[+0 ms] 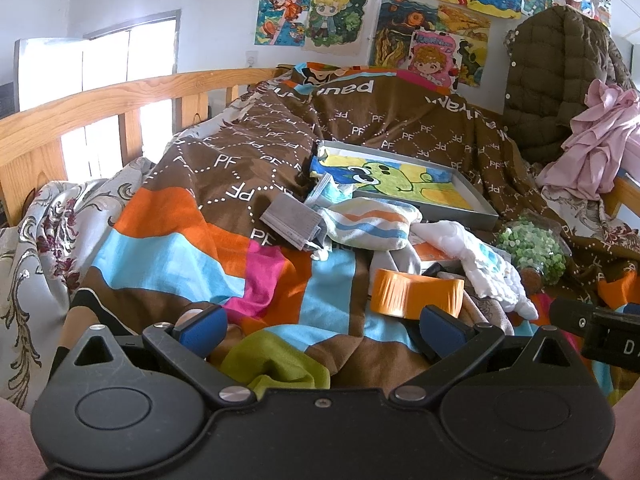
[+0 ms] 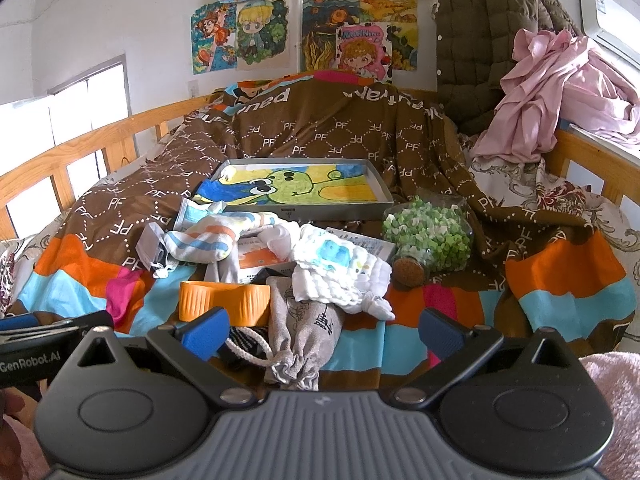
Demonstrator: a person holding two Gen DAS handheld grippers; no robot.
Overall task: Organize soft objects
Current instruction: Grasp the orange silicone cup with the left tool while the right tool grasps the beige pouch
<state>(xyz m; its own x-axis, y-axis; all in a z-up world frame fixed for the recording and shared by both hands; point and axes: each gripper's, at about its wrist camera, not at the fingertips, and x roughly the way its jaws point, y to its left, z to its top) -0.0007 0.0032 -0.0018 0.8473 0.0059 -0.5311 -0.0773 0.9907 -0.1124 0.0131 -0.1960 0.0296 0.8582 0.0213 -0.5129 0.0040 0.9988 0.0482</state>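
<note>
Soft items lie in a heap on the bed's brown patterned blanket point(image 1: 240, 152). A striped cloth point(image 1: 368, 224) point(image 2: 208, 240), a white quilted cloth with blue print point(image 1: 484, 268) point(image 2: 340, 268), a grey drawstring pouch point(image 2: 304, 332) and a green cloth point(image 1: 276, 360) are there. My left gripper point(image 1: 320, 330) is open and empty, with the green cloth between its fingers. My right gripper point(image 2: 322, 332) is open and empty, low over the grey pouch.
A grey tray point(image 1: 436, 212) point(image 2: 332, 212) with a frog drawing lies behind the heap. An orange ring-shaped holder point(image 1: 416, 290) point(image 2: 224, 296), a jar of green bits point(image 1: 532, 248) point(image 2: 428, 236), a grey folded piece point(image 1: 292, 224), wooden bed rails point(image 1: 100, 96), a dark jacket point(image 2: 484, 44) and pink cloth point(image 2: 560, 92) surround it.
</note>
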